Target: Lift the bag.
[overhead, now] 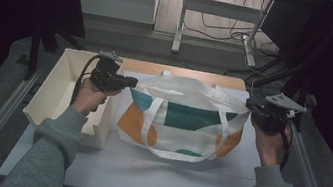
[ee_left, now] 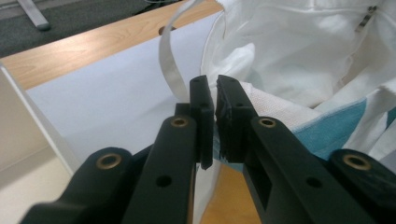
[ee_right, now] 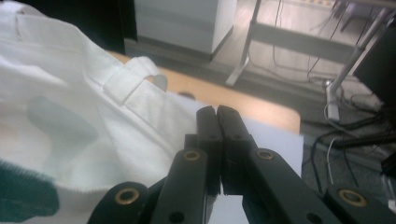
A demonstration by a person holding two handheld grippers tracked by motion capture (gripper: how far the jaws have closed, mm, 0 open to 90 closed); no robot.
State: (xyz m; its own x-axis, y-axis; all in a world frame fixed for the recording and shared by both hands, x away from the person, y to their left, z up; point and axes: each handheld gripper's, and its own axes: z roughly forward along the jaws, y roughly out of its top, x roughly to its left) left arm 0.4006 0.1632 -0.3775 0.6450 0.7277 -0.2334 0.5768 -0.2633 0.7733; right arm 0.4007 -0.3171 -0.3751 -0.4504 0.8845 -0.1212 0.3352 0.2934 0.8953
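A cream tote bag (overhead: 185,122) with teal and orange shapes lies on the white table mat (overhead: 157,173), its mouth turned to the far side. My left gripper (overhead: 131,83) is shut on the left end of the bag's top edge. In the left gripper view the jaws (ee_left: 215,93) pinch the bag's cloth (ee_left: 299,56), and a handle strap (ee_left: 168,60) loops behind them. My right gripper (overhead: 248,106) is shut on the right end of that edge. In the right gripper view the cloth (ee_right: 70,107) runs in under the closed jaws (ee_right: 217,116). The bag's rim spans between the two grippers.
An open white bin (overhead: 61,92) stands at the left, tight against the bag and under my left hand. The wooden table edge (overhead: 183,73) shows behind the bag. Metal rails (overhead: 312,182) flank the table, and desk legs and cables (overhead: 244,35) lie on the floor beyond.
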